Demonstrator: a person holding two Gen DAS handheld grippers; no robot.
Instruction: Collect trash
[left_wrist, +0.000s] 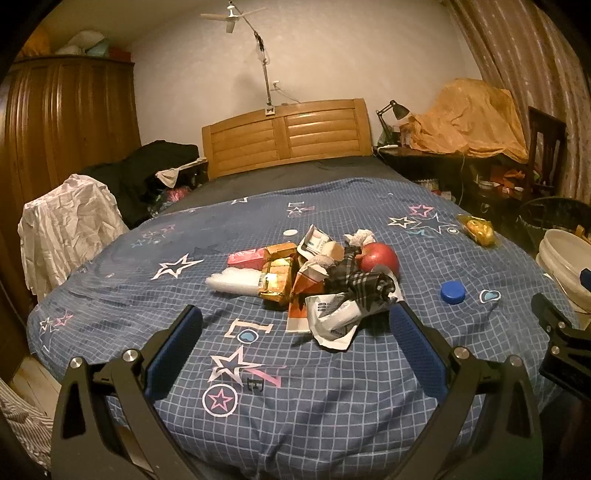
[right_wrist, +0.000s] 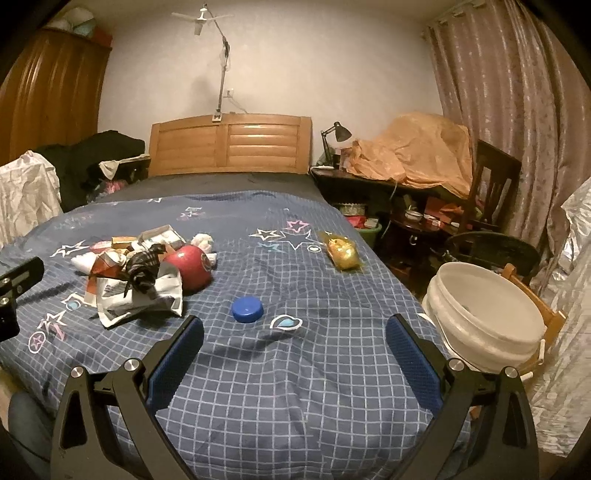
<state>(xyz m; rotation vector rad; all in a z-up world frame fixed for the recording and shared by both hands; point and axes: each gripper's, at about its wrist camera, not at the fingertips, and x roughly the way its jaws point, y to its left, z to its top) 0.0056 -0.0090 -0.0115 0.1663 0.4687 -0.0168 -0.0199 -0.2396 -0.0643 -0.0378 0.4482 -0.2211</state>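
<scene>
A heap of trash (left_wrist: 314, 280) lies mid-bed on the blue checked quilt (left_wrist: 280, 406): crumpled white wrappers (left_wrist: 332, 321), gold and orange packets (left_wrist: 277, 277), a dark plaid cloth (left_wrist: 360, 284), a red apple (left_wrist: 380, 258). A blue bottle cap (left_wrist: 453, 292) sits to its right, a yellow bag (left_wrist: 477, 229) farther back. My left gripper (left_wrist: 295, 317) is open, just short of the heap. My right gripper (right_wrist: 294, 325) is open over bare quilt, the blue cap (right_wrist: 247, 309) just beyond it, the heap (right_wrist: 144, 277) to its left. A white bucket (right_wrist: 484, 325) stands right of the bed.
A wooden headboard (left_wrist: 286, 134) stands at the far end, a white garment (left_wrist: 68, 236) hangs at the left. A cluttered desk with a lamp (right_wrist: 336, 134) and orange cover (right_wrist: 417, 155), a chair (right_wrist: 491, 184) and curtains (right_wrist: 517, 110) fill the right side.
</scene>
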